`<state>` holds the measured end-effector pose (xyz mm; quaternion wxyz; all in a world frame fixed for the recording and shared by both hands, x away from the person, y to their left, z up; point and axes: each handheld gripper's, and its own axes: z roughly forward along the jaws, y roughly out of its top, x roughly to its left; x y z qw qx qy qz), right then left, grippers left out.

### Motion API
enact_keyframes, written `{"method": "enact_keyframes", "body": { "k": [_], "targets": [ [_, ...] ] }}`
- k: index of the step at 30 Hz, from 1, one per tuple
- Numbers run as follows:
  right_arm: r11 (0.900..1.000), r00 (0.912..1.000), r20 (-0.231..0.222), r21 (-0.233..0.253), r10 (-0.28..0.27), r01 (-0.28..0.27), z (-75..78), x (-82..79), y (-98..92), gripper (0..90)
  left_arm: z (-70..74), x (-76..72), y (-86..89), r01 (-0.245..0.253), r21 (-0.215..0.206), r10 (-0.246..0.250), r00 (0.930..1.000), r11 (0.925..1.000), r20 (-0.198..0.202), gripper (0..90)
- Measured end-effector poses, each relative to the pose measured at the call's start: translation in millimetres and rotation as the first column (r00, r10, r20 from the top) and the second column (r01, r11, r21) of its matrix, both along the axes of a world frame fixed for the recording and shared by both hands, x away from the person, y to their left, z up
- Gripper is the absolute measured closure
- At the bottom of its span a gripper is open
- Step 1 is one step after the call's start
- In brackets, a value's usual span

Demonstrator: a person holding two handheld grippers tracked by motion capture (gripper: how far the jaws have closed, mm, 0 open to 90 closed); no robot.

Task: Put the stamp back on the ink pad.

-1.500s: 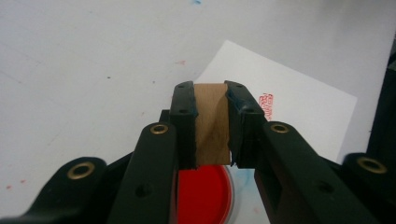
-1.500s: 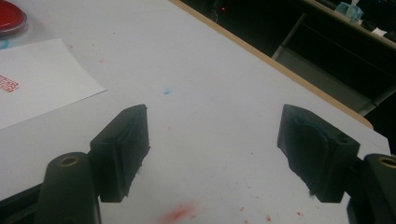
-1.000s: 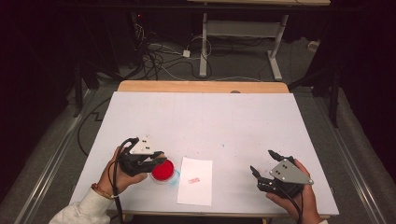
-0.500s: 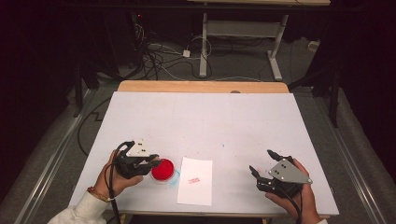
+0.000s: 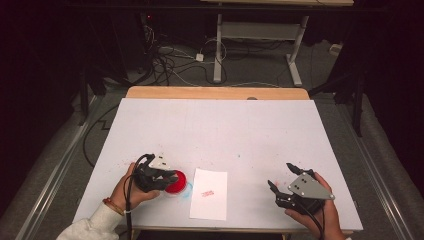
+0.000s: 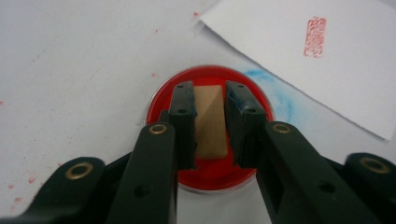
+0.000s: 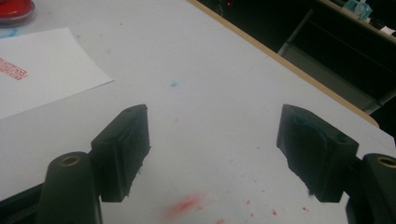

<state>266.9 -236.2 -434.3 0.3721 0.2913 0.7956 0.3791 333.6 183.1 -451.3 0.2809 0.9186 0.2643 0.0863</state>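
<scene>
In the left gripper view my left gripper is shut on a small wooden stamp block. It holds the block upright over the middle of a round red ink pad; I cannot tell whether the block touches the ink. In the high view that left gripper is at the front left, with the ink pad under its jaws. Just right of the pad lies a white paper sheet bearing a red stamp print. At the front right, my right gripper stands open and holds nothing; its jaws are spread above bare table.
The white table cover carries red ink specks and a blue smear beside the pad. A wooden table edge runs along the far side. Beyond it are floor cables and a desk frame.
The left hand and gripper have shifted slightly over the ink pad, so more of the red pad shows. The right gripper has stayed in place, still open.
</scene>
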Motion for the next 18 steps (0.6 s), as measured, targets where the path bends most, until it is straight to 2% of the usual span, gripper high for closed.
{"method": "enact_keyframes", "body": {
  "k": [18],
  "targets": [
    [1.000,1.0000,-0.002,-0.007,0.006,-0.006,-0.1,-1.9,0.0,25.8,0.3,-0.7,-2.5,0.011,-0.001,-0.011,0.9999,0.9999,0.001,72.9]
  ]
}}
